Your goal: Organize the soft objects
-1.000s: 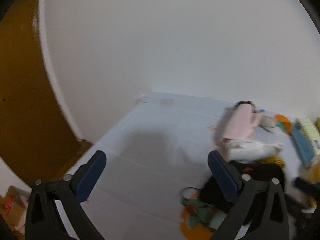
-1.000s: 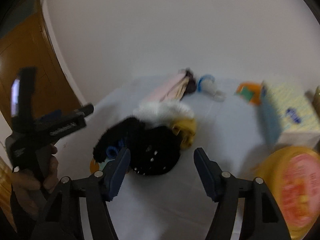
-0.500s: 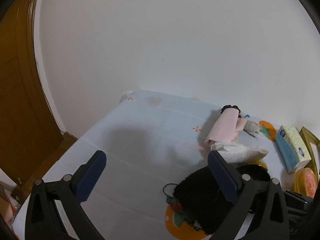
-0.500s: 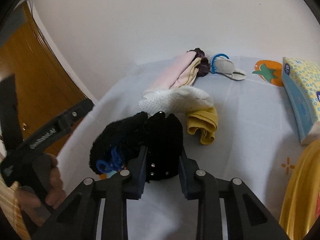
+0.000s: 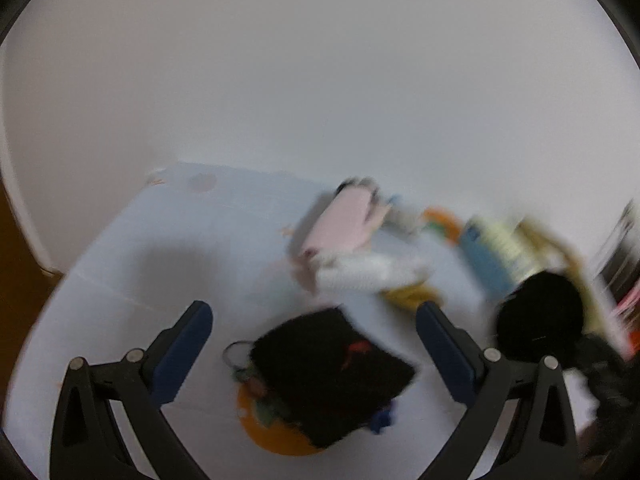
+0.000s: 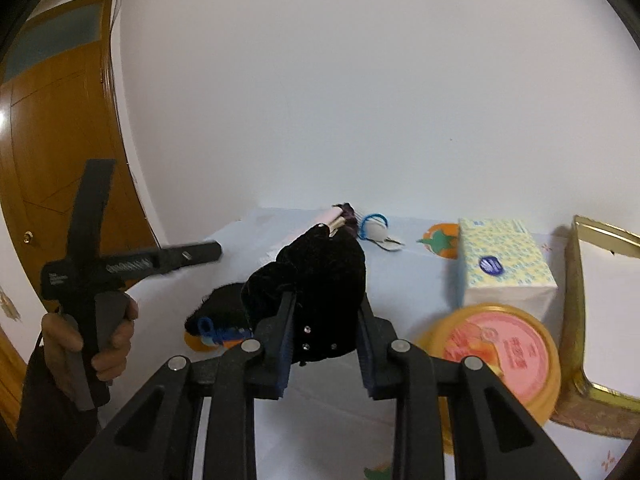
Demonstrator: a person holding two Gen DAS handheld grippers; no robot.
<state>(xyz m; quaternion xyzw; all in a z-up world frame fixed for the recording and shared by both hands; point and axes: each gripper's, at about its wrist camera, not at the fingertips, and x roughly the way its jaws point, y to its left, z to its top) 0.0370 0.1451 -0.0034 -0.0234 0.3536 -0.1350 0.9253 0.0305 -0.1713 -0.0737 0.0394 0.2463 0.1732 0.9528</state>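
Note:
My right gripper (image 6: 325, 304) is shut on a black velvet pouch (image 6: 320, 268) with small studs and holds it lifted above the table; the pouch also shows in the left wrist view (image 5: 540, 316). A second black fuzzy item (image 5: 328, 372) lies flat on the white tablecloth (image 5: 160, 264), between the fingers of my left gripper (image 5: 312, 320), which is open, empty and above it. A pink folded cloth (image 5: 344, 220), a white knitted piece (image 5: 364, 274) and a yellow cloth (image 5: 412, 296) lie behind it. The left wrist view is blurred.
A tissue box (image 6: 504, 264), a round yellow tin with a pink lid (image 6: 500, 348) and a gold-rimmed tray (image 6: 596, 320) stand at the right. A small grey item with a blue loop (image 6: 376, 232) lies at the back. A wooden door (image 6: 52, 140) is at the left.
My right gripper has closed on the black velvet pouch and lifted it off the pile to the right. My left gripper has swung right and stayed open over the other black item.

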